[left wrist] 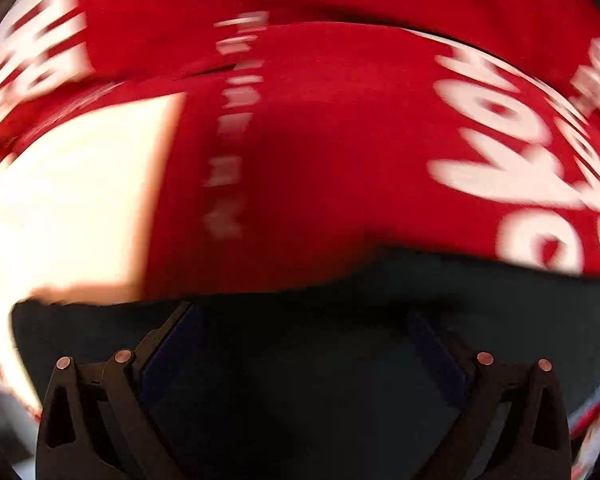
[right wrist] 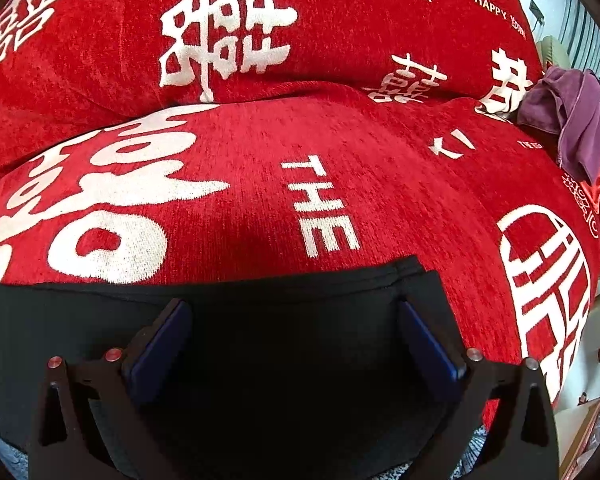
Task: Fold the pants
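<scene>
Black pants lie flat on a red sofa cover with white characters. In the right wrist view their folded edge and a corner show just ahead of my fingers. My right gripper is open, its blue-padded fingers spread above the black cloth. In the left wrist view, which is motion-blurred, the pants fill the lower frame. My left gripper is open over the cloth, holding nothing.
A crumpled purple garment lies on the sofa seat at the far right. The sofa backrest rises behind. A bright white patch shows at the left. Floor shows beyond the sofa's right edge.
</scene>
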`<state>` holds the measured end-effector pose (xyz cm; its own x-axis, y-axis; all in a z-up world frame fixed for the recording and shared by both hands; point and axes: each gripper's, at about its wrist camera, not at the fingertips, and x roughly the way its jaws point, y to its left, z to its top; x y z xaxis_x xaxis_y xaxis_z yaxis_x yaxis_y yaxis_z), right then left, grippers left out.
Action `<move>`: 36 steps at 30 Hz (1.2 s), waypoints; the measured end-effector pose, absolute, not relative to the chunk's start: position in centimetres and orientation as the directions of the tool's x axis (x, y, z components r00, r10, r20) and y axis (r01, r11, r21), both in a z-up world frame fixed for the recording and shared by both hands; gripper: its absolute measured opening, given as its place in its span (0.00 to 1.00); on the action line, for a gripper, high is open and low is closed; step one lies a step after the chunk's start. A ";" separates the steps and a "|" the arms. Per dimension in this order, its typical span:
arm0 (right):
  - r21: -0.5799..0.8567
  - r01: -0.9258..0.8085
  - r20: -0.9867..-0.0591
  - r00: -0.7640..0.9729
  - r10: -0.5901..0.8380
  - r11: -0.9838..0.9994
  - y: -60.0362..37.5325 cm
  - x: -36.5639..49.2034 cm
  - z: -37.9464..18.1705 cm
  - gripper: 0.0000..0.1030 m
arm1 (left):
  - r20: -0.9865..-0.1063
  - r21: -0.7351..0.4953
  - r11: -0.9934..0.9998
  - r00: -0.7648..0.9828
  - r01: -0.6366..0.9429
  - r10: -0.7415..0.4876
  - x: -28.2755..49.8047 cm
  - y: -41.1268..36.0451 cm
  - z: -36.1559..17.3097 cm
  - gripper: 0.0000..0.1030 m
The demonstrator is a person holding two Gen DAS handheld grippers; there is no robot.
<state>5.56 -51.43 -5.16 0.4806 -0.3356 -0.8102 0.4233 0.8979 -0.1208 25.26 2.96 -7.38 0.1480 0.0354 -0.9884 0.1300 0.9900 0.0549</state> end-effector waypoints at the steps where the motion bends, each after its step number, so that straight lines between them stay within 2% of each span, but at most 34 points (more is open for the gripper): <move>1: -0.122 0.425 -0.809 0.481 -0.337 0.897 -51.4 5.5 -5.2 0.99 | -0.979 0.132 0.987 0.168 0.092 0.115 25.5 5.2 -7.3 1.00; 3: -0.122 0.427 -0.803 0.488 -0.341 0.896 -51.3 5.4 -5.2 0.99 | -0.960 0.234 0.971 0.167 0.041 0.225 25.6 8.8 -7.4 1.00; 4: -0.120 0.426 -0.799 0.495 -0.342 0.897 -51.3 5.3 -5.3 0.99 | -0.971 0.188 0.981 0.155 0.036 0.181 25.5 10.2 -7.3 1.00; 5: -0.119 0.426 -0.794 0.502 -0.343 0.897 -51.3 5.3 -5.3 0.99 | -0.985 0.082 0.996 0.152 0.032 0.077 24.7 11.8 -6.3 1.00; 8: -0.122 0.430 -0.788 0.506 -0.351 0.894 -51.2 5.2 -5.3 0.99 | -0.954 0.134 0.991 0.269 -0.013 0.133 21.5 13.9 -2.6 1.00; 11: -0.175 0.464 -0.821 0.418 -0.389 0.869 -49.6 5.9 -3.5 0.99 | -0.954 -0.096 0.995 0.288 -0.023 -0.086 17.7 13.8 -1.0 1.00; 14: -0.023 0.320 -0.781 0.585 -0.217 0.947 -42.0 5.2 0.2 0.99 | -0.955 -0.147 0.988 0.253 0.049 -0.155 15.5 8.9 -2.0 1.00; 16: -0.020 0.127 -0.775 0.625 -0.095 0.992 -34.5 5.8 0.8 0.99 | -0.956 -0.158 0.977 0.224 0.142 -0.187 14.6 3.7 -2.9 1.00; 17: -0.062 0.016 -0.778 0.625 -0.059 0.998 -30.0 6.1 0.6 0.99 | -0.957 -0.146 0.976 0.227 0.163 -0.181 14.3 2.3 -3.1 1.00; 20: -0.169 -0.114 -0.788 0.613 -0.065 0.979 -22.6 6.5 -1.1 0.99 | -0.970 -0.010 0.984 0.237 0.180 -0.054 14.4 -2.5 -4.6 1.00; 22: -0.200 -0.135 -0.810 0.580 -0.087 0.970 -21.1 6.7 -2.6 0.99 | -0.974 0.067 0.980 0.227 0.187 0.023 14.0 -2.4 -6.0 1.00; 24: -0.211 -0.136 -0.837 0.537 -0.107 0.968 -21.2 6.9 -4.3 0.99 | -0.975 -0.009 0.986 0.216 0.166 -0.045 13.5 -0.7 -6.3 1.00; 26: -0.204 -0.094 -0.862 0.490 -0.133 0.974 -23.1 7.1 -5.9 0.99 | -0.978 0.004 0.987 0.208 0.161 -0.030 13.2 0.9 -5.9 1.00; 27: -0.129 -0.064 -0.871 0.485 -0.082 0.990 -25.2 6.9 -6.1 0.99 | -0.974 0.047 0.985 0.225 0.166 0.008 13.0 1.5 -5.8 1.00; 29: -0.081 0.024 -0.879 0.469 -0.083 0.996 -28.7 6.3 -6.2 0.99 | -0.958 0.163 0.972 0.262 0.167 0.115 12.5 2.7 -5.5 1.00; 31: -0.098 0.094 -0.874 0.469 -0.131 0.991 -32.6 5.5 -6.0 0.99 | -0.947 0.223 0.962 0.271 0.159 0.174 12.0 4.3 -5.2 1.00; 33: -0.053 0.136 -0.876 0.470 -0.112 0.989 -36.0 4.7 -5.8 0.99 | -0.905 0.360 0.924 0.290 0.130 0.312 11.5 6.0 -5.5 1.00; 36: -0.121 0.174 -0.866 0.463 -0.190 0.977 -38.9 3.9 -5.4 0.99 | -0.880 0.413 0.906 0.296 0.094 0.370 11.0 8.5 -5.5 1.00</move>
<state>3.93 -38.86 -5.44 0.4634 -0.1900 -0.8655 0.1744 0.9772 -0.1212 11.01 8.54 -5.50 0.2959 0.3704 -0.8805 0.0941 0.9060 0.4127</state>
